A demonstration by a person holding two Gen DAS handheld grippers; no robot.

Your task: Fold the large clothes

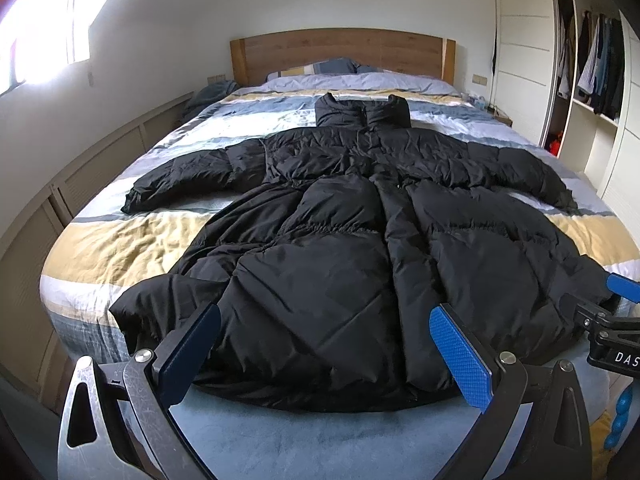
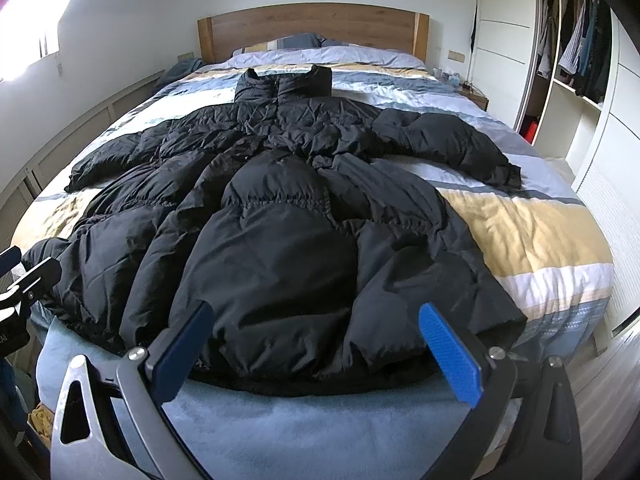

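Left wrist view: the long black quilted puffer coat (image 1: 360,220) lies spread face-up across the striped blue, yellow and white bed cover (image 1: 132,240), collar at 12 o'clock, hem at 6, sleeves out toward 9 and 3. Left gripper (image 1: 324,352) gapes wide, holding nothing; right gripper (image 2: 316,344) likewise, both poised above the hem. That coat looks puffy, soft and slippery, so I'd pinch deep at the hem corners or sleeve cuffs.
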